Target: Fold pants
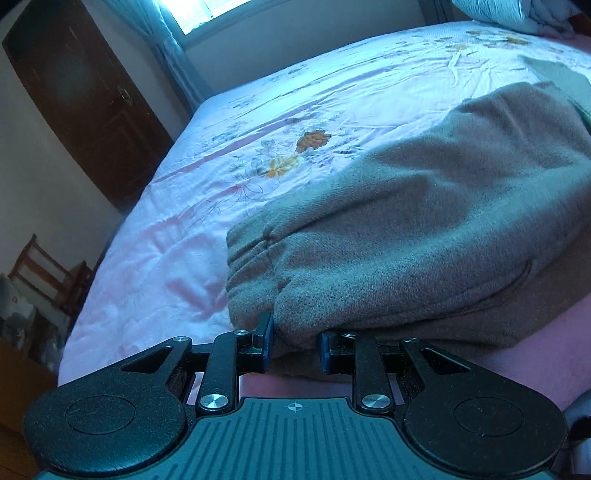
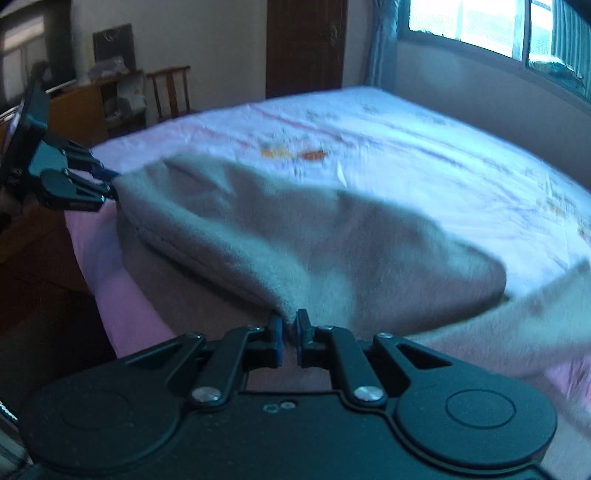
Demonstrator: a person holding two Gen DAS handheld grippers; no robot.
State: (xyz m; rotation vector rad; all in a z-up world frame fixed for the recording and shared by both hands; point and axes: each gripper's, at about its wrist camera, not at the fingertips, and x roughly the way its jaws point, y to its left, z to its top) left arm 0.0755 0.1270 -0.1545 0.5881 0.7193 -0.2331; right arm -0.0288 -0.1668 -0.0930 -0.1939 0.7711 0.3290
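Note:
Grey fleece pants (image 1: pixel 424 229) lie on the bed, lifted into a raised fold near the front edge; they also show in the right wrist view (image 2: pixel 295 236), blurred. My left gripper (image 1: pixel 295 341) is shut on a thick bunch of the pants near the gathered waistband. It also shows in the right wrist view (image 2: pixel 109 182) at the far left, holding the other corner. My right gripper (image 2: pixel 290 332) is shut on the near edge of the pants. A second layer of the pants (image 2: pixel 517 332) trails to the right.
The bed (image 1: pixel 258 122) has a pale pink floral sheet. A dark wooden door (image 1: pixel 85 99) and a window (image 2: pixel 480 22) are behind it. A wooden chair (image 2: pixel 170 92) and a desk (image 2: pixel 96 107) stand at the far side. Bedding (image 1: pixel 517 14) is piled at the head.

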